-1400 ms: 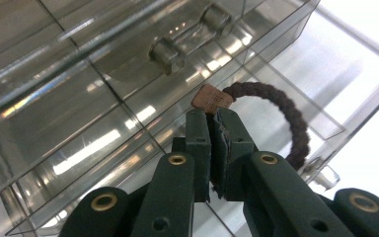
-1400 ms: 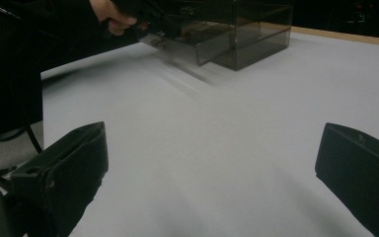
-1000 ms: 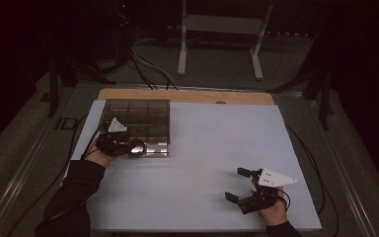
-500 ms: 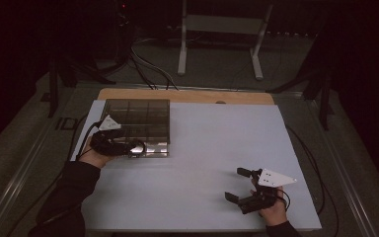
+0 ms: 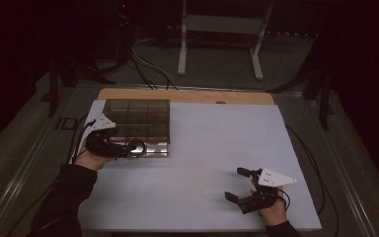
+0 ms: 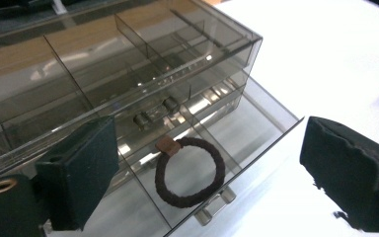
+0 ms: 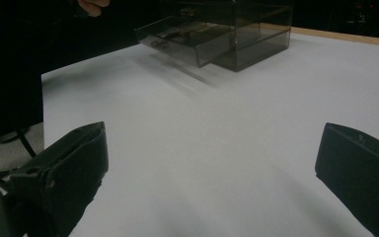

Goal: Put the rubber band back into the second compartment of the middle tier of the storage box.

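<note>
Now the dark brown elastic hair tie (image 6: 190, 171) lies flat in the pulled-out drawer (image 6: 256, 116) of the smoky clear plastic organiser box (image 5: 137, 118), so the drop looks done. Above it the left gripper (image 6: 212, 163) hangs with jaws spread, empty. Closing that drawer seems left. Well apart on the white table (image 5: 207, 148), the right gripper (image 5: 237, 183) rests, jaws wide.
</note>
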Demonstrator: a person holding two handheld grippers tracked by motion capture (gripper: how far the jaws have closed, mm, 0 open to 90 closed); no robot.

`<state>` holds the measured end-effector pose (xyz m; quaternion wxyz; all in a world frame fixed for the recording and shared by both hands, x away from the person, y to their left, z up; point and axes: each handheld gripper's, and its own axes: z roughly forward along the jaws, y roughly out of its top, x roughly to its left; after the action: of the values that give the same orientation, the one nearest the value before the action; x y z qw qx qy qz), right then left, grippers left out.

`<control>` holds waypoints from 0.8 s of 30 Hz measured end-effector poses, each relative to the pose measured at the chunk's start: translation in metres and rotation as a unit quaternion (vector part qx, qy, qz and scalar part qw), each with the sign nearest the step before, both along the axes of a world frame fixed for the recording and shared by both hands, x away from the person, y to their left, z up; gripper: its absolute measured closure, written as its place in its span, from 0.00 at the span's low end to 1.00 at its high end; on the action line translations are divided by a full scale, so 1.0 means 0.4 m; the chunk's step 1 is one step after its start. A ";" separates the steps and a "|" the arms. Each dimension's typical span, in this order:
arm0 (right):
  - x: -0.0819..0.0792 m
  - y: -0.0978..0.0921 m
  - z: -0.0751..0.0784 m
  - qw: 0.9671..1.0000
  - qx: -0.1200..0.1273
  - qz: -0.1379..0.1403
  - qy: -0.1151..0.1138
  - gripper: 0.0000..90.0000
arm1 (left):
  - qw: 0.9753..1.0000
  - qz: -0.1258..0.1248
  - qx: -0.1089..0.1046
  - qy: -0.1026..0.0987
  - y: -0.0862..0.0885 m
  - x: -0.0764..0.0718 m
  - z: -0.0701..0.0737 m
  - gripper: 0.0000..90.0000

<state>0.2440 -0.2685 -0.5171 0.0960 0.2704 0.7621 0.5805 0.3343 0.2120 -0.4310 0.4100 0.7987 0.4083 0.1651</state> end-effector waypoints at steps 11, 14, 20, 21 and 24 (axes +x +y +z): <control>0.002 0.003 -0.001 1.000 -0.001 0.002 0.001 0.00 | 0.999 0.003 -0.014 -0.032 -0.006 -0.028 0.023 0.00; 0.001 0.002 0.000 1.000 0.000 0.002 -0.001 0.00 | 0.999 0.001 -0.011 -0.052 -0.010 -0.036 0.030 0.00; 0.001 0.002 0.000 1.000 0.000 0.003 -0.001 0.00 | 0.998 -0.002 -0.020 -0.063 -0.013 -0.046 0.039 0.00; 0.002 0.002 0.000 1.000 0.000 0.003 0.000 0.00 | 0.998 -0.002 -0.024 -0.062 -0.013 -0.048 0.039 0.00; 0.001 0.002 0.000 1.000 0.000 0.003 0.000 0.00 | 0.997 0.001 -0.029 -0.066 -0.012 -0.058 0.035 0.00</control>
<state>0.2443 -0.2677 -0.5169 0.0944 0.2679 0.7628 0.5809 0.3110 0.2070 -0.4169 0.4589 0.7734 0.3857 0.2062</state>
